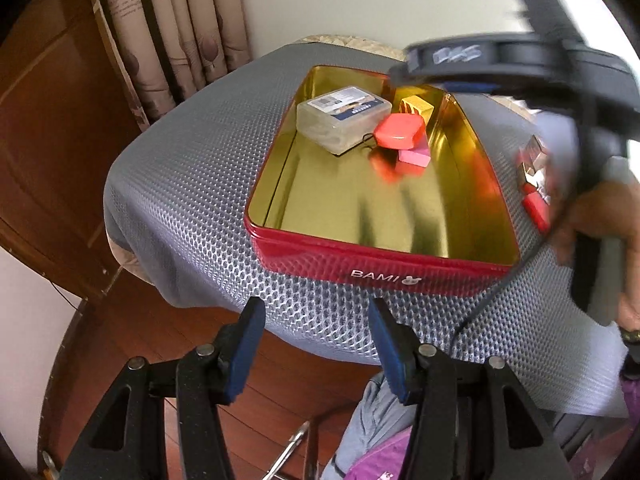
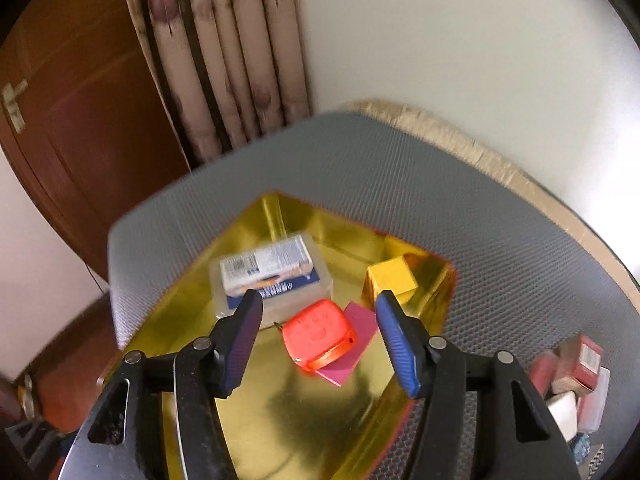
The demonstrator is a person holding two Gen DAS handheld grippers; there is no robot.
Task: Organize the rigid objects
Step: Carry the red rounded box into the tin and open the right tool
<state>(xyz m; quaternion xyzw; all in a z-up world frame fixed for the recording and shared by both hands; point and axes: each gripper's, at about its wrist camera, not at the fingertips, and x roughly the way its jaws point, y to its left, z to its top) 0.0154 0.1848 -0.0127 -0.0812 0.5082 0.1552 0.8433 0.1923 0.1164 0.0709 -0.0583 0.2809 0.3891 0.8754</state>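
Note:
A red tin [image 1: 380,268] with a gold inside [image 2: 304,420] sits on a grey dotted mat. In it lie a clear plastic box [image 1: 340,118] [image 2: 272,276], a yellow cube [image 1: 418,106] [image 2: 390,280], an orange rounded case [image 1: 398,130] [image 2: 318,334] and a pink block [image 1: 414,158] [image 2: 356,350] under the case. My left gripper [image 1: 316,344] is open and empty, in front of the tin's near wall. My right gripper [image 2: 318,338] is open and empty above the tin, with the orange case showing between its fingers.
The grey mat [image 1: 180,200] covers a small table; its near and left edges drop to a wooden floor. Several small boxes [image 2: 576,376] lie on the mat right of the tin. A curtain [image 2: 224,60] and a wooden door [image 2: 80,120] stand behind.

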